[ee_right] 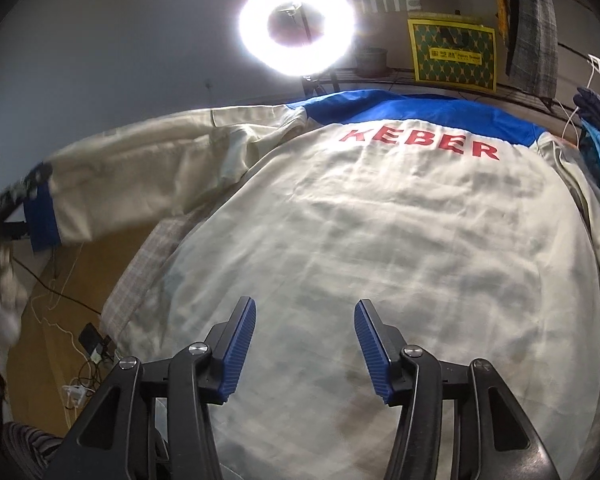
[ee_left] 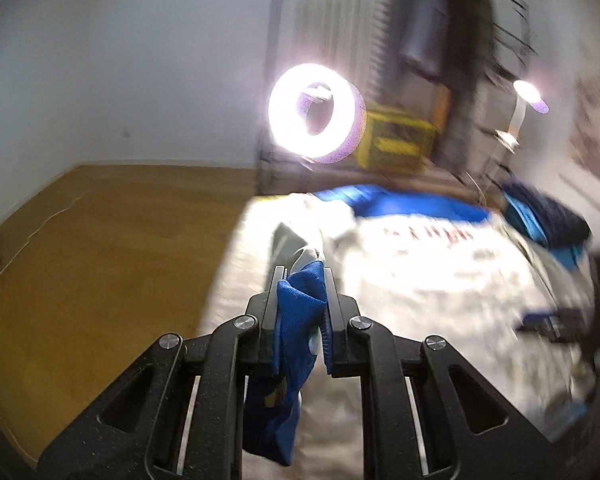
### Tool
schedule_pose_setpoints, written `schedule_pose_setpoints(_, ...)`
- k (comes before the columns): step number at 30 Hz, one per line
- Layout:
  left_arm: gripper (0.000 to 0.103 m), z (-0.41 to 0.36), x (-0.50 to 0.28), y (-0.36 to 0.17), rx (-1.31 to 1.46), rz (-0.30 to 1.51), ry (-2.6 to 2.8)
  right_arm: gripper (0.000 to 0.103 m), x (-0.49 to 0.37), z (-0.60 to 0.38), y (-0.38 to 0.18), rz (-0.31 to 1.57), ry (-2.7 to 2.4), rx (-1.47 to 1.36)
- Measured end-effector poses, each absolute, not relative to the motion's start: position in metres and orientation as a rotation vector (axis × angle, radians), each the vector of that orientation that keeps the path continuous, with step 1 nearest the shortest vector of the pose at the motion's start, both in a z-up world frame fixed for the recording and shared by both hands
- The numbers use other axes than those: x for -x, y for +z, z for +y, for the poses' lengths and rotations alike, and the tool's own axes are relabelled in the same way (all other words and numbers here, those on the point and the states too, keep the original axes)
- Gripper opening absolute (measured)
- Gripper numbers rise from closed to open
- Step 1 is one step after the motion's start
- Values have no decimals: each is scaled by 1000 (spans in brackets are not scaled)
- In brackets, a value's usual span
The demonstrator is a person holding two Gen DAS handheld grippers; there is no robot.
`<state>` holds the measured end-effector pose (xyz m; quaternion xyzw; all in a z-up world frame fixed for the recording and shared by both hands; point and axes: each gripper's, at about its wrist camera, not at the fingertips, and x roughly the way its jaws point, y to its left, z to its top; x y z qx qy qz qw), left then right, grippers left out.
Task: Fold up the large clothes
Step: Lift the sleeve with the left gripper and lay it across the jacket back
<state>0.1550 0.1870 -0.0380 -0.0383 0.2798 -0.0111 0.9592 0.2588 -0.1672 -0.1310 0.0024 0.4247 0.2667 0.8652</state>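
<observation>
while the left gripper (ee_left: pixel 301 276) has its jaws pinched tight on the blue cuff (ee_left: pixel 296 312) of a sleeve, the cream sleeve (ee_right: pixel 140 176) itself stretches out to the left of the jacket, raised off the surface and out over the wooden floor (ee_left: pixel 100 240). blue cuff fabric bunches between the jaws and hangs down below them. the right gripper (ee_right: pixel 305 332) hovers over the lower back of the jacket (ee_right: pixel 360 240) with its jaws spread wide and nothing between them; whether its fingertips touch the cloth cannot be told. the jacket lies back-up and spread flat across the surface, cream in the body with a blue yoke (ee_right: pixel 400 110) along the shoulders and red lettering (ee_right: pixel 420 142) reading "keber" just under it. a checked cloth (ee_right: pixel 148 264) shows beneath the jacket's left edge. a lit ring light (ee_right: pixel 298 26) stands beyond the collar end, and a yellow-and-green box (ee_right: pixel 452 52) sits on a shelf to its right. dark blue clothing (ee_right: pixel 598 136) is heaped at the far right edge. cables and a power strip (ee_right: pixel 76 392) lie on the floor at the left. the left wrist view is motion-blurred.
</observation>
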Motion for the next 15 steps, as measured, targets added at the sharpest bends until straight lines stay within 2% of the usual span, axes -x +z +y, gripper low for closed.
schedule_pose_setpoints(6,13,105,-125,-68,-47,670,-181,54,-263,-181,-132,915,564,-61)
schedule_pose_setpoints(15,13,56,-83,-109,-173,786,-270,54,-272,-196,-133,942,591,-143)
